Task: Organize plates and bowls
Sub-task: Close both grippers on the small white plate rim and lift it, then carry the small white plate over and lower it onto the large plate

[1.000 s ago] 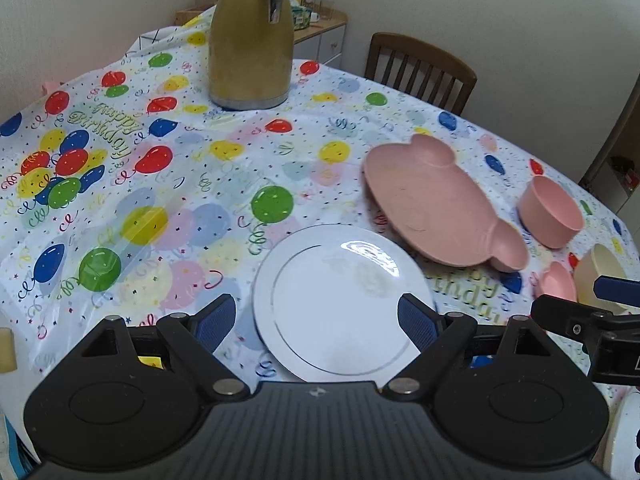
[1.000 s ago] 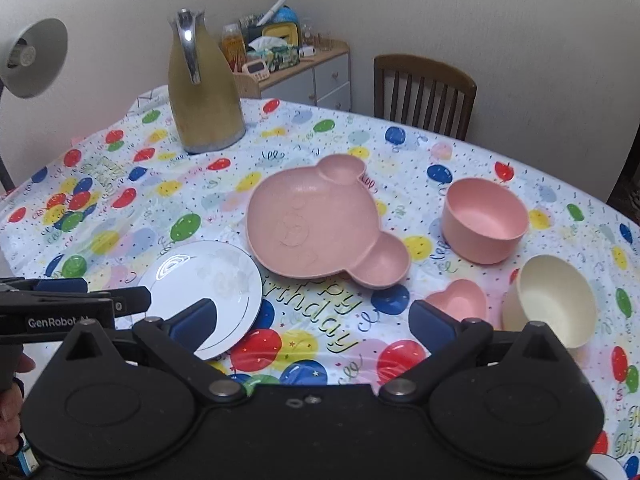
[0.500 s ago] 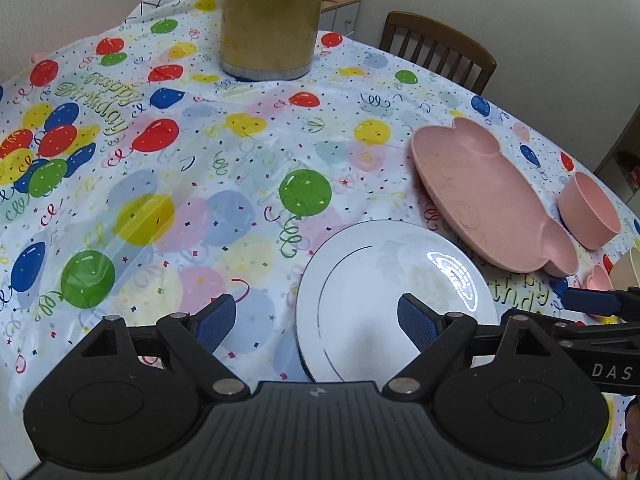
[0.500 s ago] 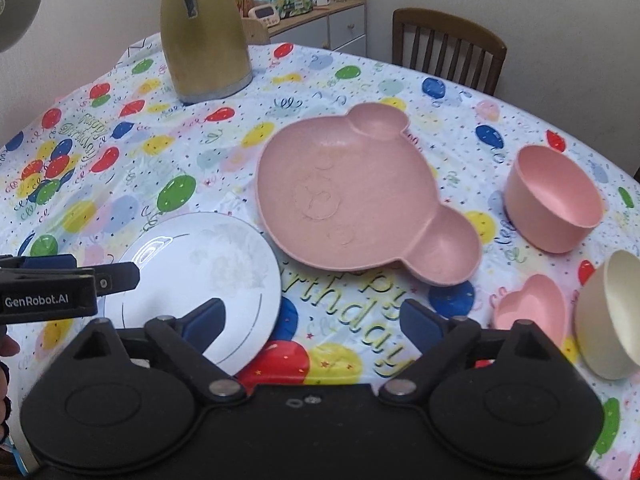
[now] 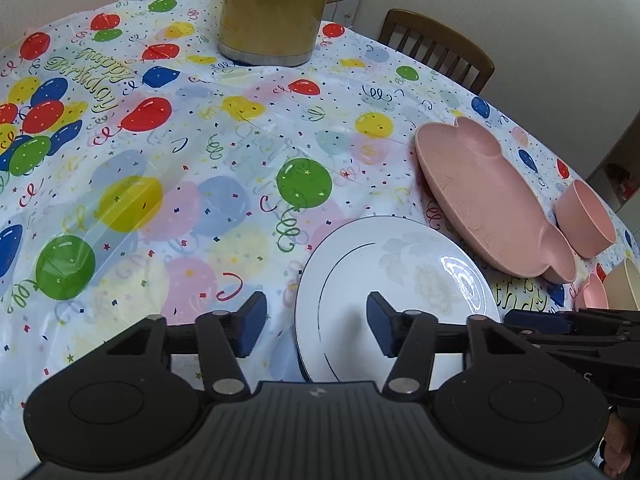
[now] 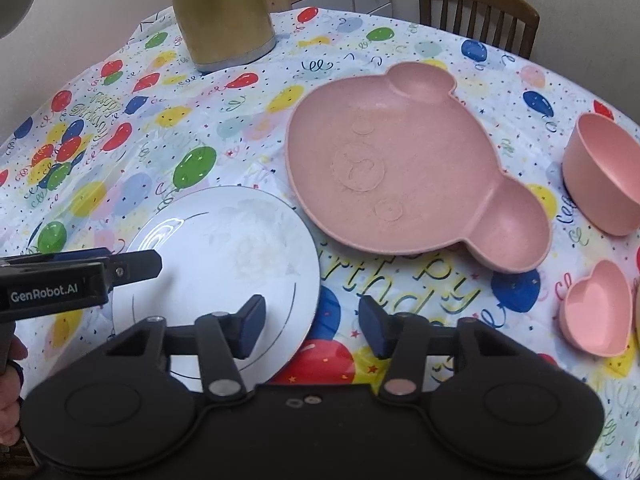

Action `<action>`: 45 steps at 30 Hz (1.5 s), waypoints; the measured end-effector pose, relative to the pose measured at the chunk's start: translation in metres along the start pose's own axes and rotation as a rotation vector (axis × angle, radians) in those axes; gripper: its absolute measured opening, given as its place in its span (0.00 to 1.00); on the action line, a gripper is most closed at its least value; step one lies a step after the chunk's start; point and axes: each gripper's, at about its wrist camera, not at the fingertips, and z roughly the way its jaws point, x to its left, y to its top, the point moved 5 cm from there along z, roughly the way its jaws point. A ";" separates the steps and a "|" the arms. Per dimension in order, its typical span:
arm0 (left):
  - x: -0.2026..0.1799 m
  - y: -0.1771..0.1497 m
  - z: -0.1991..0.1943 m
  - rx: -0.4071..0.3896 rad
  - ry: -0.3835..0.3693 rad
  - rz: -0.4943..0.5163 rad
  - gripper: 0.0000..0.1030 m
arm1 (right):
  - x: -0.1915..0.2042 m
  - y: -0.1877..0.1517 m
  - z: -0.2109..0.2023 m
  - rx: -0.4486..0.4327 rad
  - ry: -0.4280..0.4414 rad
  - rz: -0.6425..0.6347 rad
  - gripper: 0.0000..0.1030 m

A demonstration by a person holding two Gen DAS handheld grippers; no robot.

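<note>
Plates and bowls lie on my bench. White plate sits at the near edge, just beside the pink bear-shaped plate. My left hand-held gripper straddles its left rim; my right hand-held gripper straddles its right rim. Both sets of jaws have just been closing, pads apart, not yet pressing. Pink bowl and heart dish lie to the right.

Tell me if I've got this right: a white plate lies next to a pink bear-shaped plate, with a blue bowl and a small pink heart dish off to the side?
Nearly. The bowl is pink, not blue, as the right wrist view shows. The rest holds: the white plate lies beside the pink bear-shaped plate, and the small pink heart dish sits off to the side.
</note>
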 end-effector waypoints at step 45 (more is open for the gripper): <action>-0.088 -0.043 -0.062 0.045 -0.058 0.030 0.22 | -0.046 -0.052 -0.092 0.000 -0.012 0.160 0.12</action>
